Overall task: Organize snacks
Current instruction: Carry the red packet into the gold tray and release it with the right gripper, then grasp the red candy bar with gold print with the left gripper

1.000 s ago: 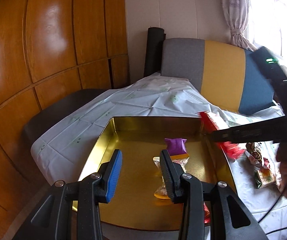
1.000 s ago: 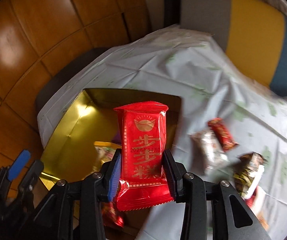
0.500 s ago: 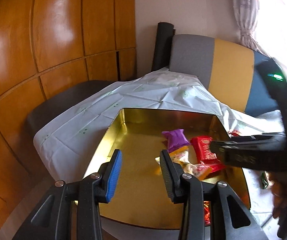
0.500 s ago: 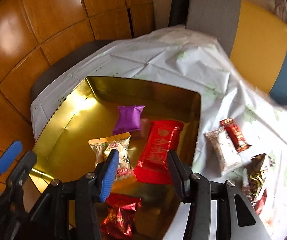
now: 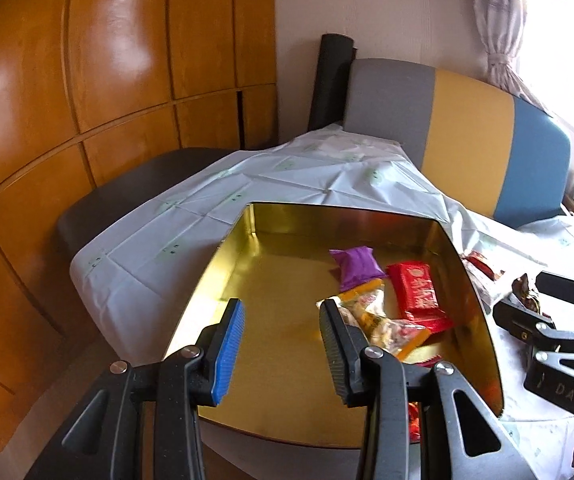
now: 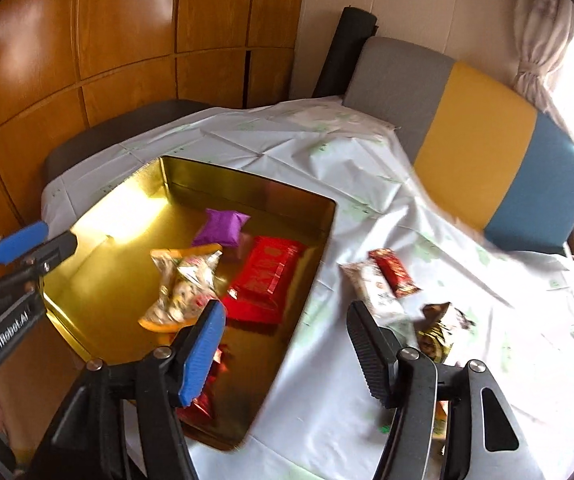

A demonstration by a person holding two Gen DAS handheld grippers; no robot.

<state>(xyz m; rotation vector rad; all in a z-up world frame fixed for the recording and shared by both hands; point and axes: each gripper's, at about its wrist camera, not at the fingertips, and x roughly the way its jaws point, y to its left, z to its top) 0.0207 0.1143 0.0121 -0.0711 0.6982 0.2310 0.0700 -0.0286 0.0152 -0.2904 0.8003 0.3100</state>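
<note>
A gold tin tray (image 5: 223,256) (image 6: 319,256) sits on the white-clothed table. Inside lie a red packet (image 5: 417,290) (image 6: 267,276), a purple packet (image 5: 357,266) (image 6: 223,227), a clear packet with orange ends (image 5: 379,322) (image 6: 183,286) and a small red foil candy (image 6: 207,396). My left gripper (image 5: 281,348) is open and empty above the tray's near left part. My right gripper (image 6: 287,354) is open and empty, over the tray's right rim. Loose snacks lie right of the tray: a white bar (image 6: 371,290), a red bar (image 6: 395,272) and a dark wrapper (image 6: 443,330).
A grey, yellow and blue bench back (image 6: 483,128) stands behind the table. Wood panel walls (image 5: 87,80) close the left side. A dark seat (image 5: 135,196) sits at the table's far left corner. A curtain and bright window are at the upper right.
My right gripper let the red packet go into the tray, opened wide and drew back to the right, over the rim. My left gripper stayed open and shifted a little.
</note>
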